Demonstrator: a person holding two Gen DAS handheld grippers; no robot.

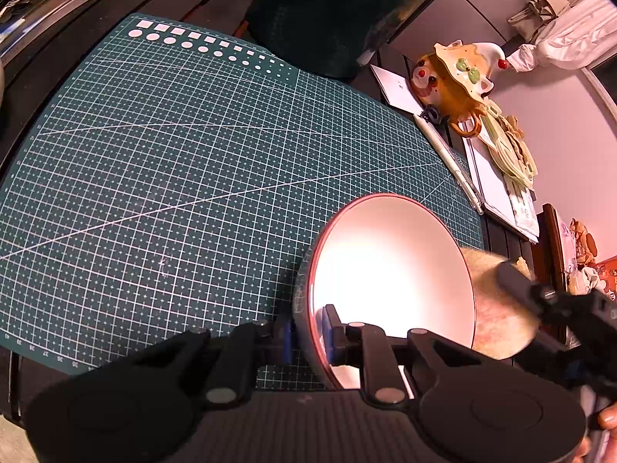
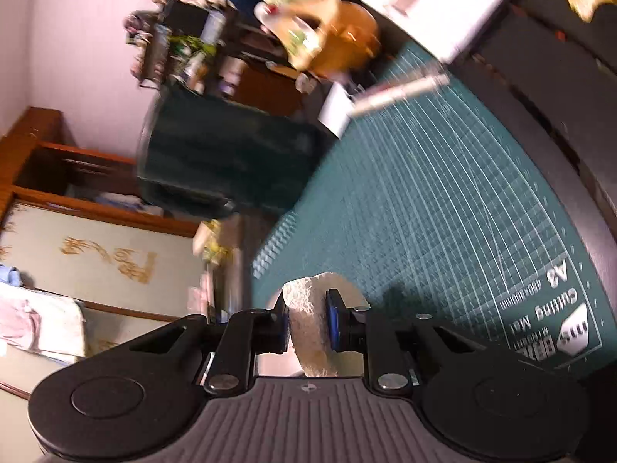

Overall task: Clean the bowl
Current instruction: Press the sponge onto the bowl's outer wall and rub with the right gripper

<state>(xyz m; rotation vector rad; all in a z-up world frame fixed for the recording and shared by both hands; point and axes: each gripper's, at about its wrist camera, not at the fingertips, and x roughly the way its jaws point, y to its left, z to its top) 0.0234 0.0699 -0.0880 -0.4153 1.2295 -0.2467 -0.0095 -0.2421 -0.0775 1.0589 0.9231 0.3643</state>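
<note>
Blue pads point(image 1: 332, 332) of the left gripper point(image 1: 308, 333) are clamping the bowl point(image 1: 385, 270) by its rim.

Tilted on edge over the near right part of the green cutting mat point(image 1: 193, 173), the bowl is showing an empty white inside. Just right of it, the right gripper point(image 2: 307, 326) is pinching a pale round sponge point(image 2: 312, 324), which is pressing against the bowl's outer wall. Farther off, a dark green container point(image 2: 227, 162) is standing at the mat's edge.

Bowl point(image 1: 389, 281): near rim hidden behind gripper linkage. Sponge point(image 1: 501, 320): partly behind bowl wall. Dark green container point(image 2: 231, 162), orange figurine point(image 2: 335, 46): motion-blurred in right wrist view. Hand point(image 1: 605, 428): cut off lower right.
</note>
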